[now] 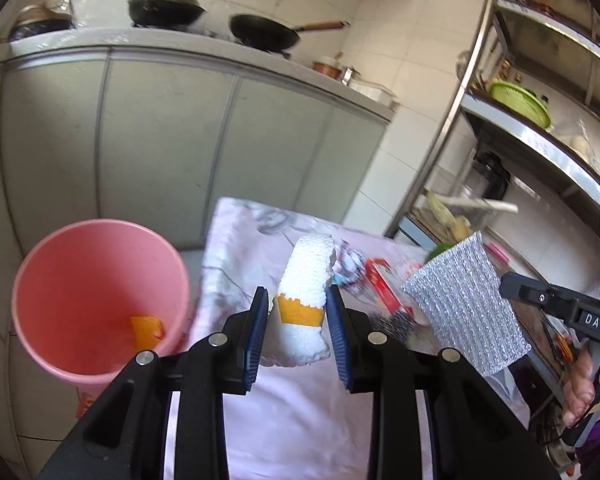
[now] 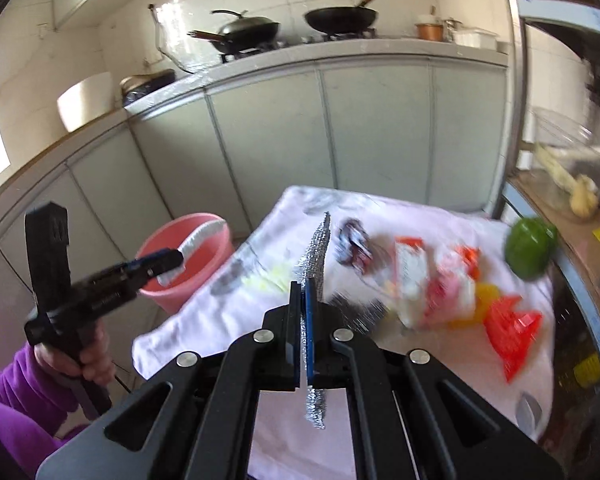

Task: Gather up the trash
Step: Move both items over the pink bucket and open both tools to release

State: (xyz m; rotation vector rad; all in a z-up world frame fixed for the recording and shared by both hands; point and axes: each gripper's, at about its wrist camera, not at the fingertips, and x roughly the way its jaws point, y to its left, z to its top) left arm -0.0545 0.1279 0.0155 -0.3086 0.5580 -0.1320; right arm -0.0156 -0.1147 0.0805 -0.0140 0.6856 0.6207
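Beside the tabletop, a pink bucket is nearer the left gripper, by which a foam block is pinched; silver foil is clamped in the right gripper.

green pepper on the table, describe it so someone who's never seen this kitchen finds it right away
Start at the table draped in a pale pink cloth before the grey cabinets. Follow the litter of wrappers to the far right edge, beside the metal shelf rack. The green pepper sits there: round, glossy and the only green thing among red, orange and white scraps.
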